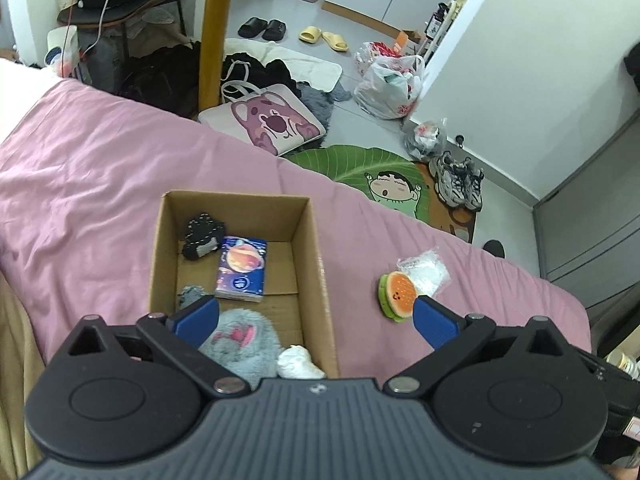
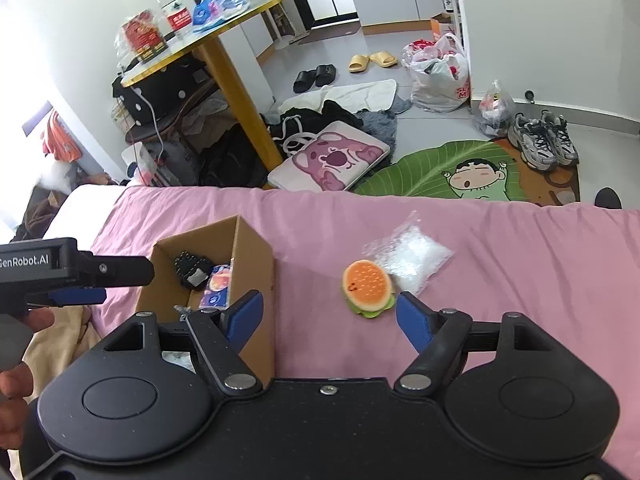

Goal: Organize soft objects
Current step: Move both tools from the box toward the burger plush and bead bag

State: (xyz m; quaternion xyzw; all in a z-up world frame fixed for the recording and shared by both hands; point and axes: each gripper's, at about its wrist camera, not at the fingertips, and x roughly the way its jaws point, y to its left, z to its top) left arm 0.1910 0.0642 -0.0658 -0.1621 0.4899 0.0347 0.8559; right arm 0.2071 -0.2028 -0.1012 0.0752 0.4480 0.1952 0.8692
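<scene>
An open cardboard box (image 1: pixel 312 264) (image 2: pixel 256 256) sits on the pink bed sheet (image 1: pixel 88 168) (image 2: pixel 520 256). Inside lie a black knitted item (image 1: pixel 202 234), a tissue pack with a planet print (image 1: pixel 241 268), a grey fluffy plush (image 1: pixel 240 340) and a white soft item (image 1: pixel 298 362). To the right of the box, a soft burger toy (image 1: pixel 398 296) (image 2: pixel 368 286) rests against a clear plastic bag (image 1: pixel 426 272) (image 2: pixel 408 258). My left gripper (image 1: pixel 316 316) is open above the box's near end. My right gripper (image 2: pixel 328 314) is open just in front of the burger, holding nothing.
The left gripper's body (image 2: pixel 72 270) and a hand (image 2: pixel 24 328) show at the left of the right wrist view. Beyond the bed edge lie a pink bear bag (image 1: pixel 276 122), a leaf rug (image 2: pixel 460 172), sneakers (image 2: pixel 544 140) and a yellow table leg (image 1: pixel 214 32).
</scene>
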